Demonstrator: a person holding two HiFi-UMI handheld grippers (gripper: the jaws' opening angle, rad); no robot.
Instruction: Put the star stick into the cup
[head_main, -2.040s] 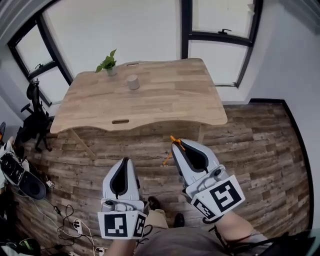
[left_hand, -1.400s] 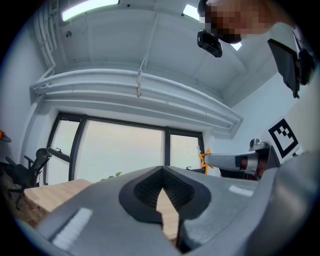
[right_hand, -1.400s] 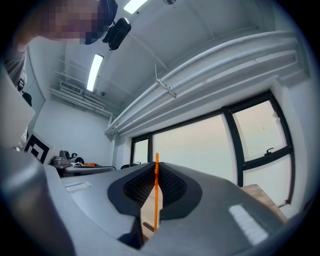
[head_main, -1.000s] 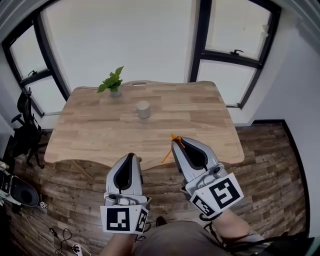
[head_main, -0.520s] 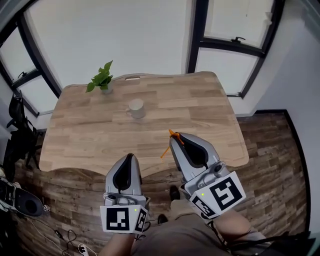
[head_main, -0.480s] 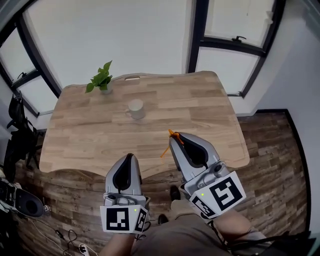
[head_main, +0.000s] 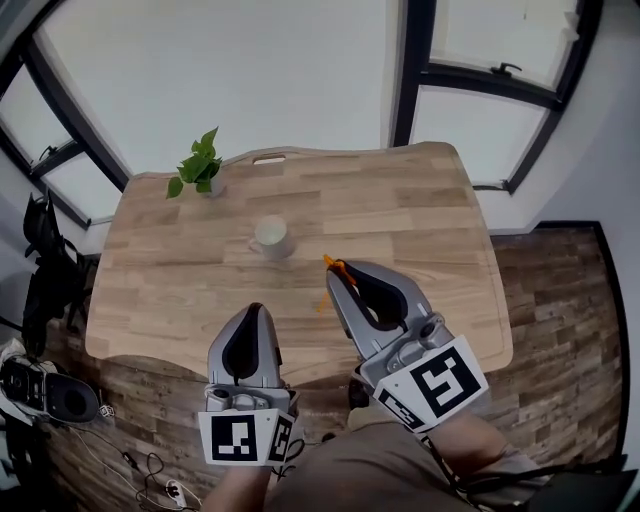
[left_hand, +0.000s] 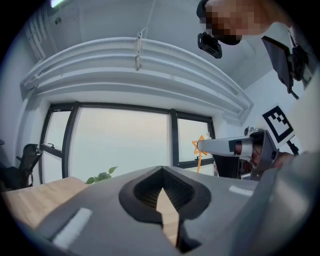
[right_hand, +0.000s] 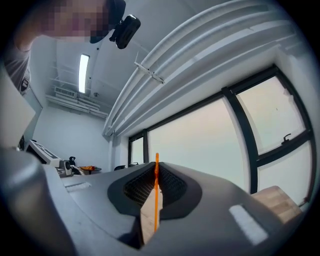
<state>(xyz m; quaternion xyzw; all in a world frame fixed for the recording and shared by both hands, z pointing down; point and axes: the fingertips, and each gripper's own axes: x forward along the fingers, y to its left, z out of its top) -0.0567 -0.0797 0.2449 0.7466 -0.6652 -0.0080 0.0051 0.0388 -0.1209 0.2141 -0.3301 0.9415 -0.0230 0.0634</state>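
The right gripper (head_main: 333, 276) pinches the star stick (head_main: 322, 298) upright, ready for the cup (head_main: 270, 237) ahead. The left gripper (head_main: 254, 312) is closed, empty.

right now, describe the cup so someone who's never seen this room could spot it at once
Find the wooden table by the windows. Near its middle stands the cup, closer to you than the potted plant at the far left corner. It is pale, round and plain, the plant leafy green.

table (head_main: 420, 220): matt wood grain | cup (head_main: 270, 238): smooth, pale | right gripper (head_main: 334, 274): matt grey plastic
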